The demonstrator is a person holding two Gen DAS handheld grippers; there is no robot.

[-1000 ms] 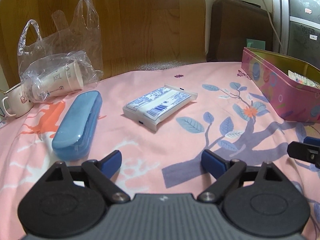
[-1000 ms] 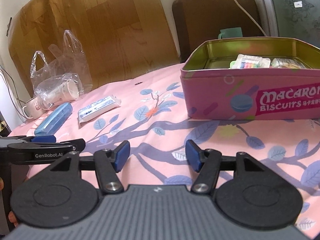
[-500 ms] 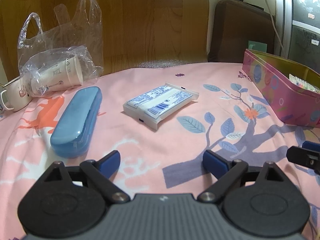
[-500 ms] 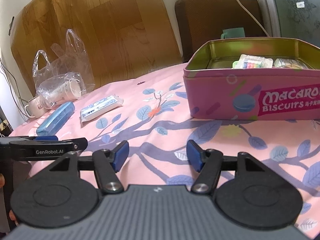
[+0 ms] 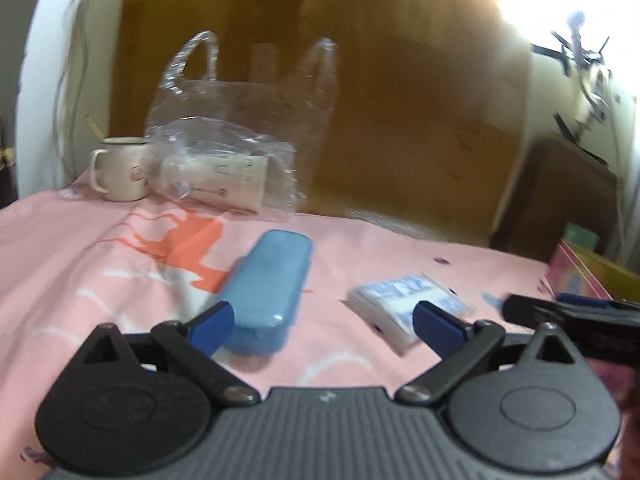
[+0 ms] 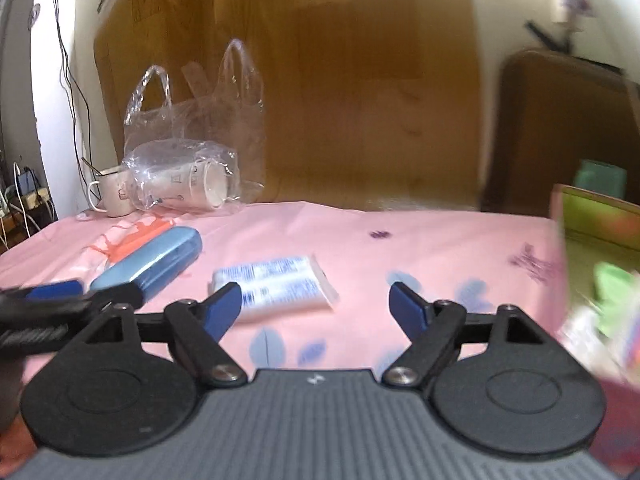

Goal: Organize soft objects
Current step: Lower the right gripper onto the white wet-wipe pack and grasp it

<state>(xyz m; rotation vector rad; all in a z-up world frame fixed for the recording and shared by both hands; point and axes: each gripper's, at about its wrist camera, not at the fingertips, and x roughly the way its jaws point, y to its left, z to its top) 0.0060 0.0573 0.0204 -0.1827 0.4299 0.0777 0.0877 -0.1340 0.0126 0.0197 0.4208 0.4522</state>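
A white and blue tissue pack lies flat on the pink cloth, just beyond my right gripper and a little left of its middle. The right jaws are opening and hold nothing. In the left wrist view the same tissue pack sits behind the right finger of my left gripper, whose jaws are also opening and empty. A blue hard case lies close in front of the left gripper's left finger. Both views are blurred by motion.
A pink biscuit tin with small packets inside stands at the right edge. At the back left are a clear plastic bag with paper cups and a white mug. A wooden board leans behind the table.
Both views have swung left, so the tin has slid to the right edge and the bag and mug stand more central. Both grippers have opened wider. The right gripper has come closer to the tissue pack.
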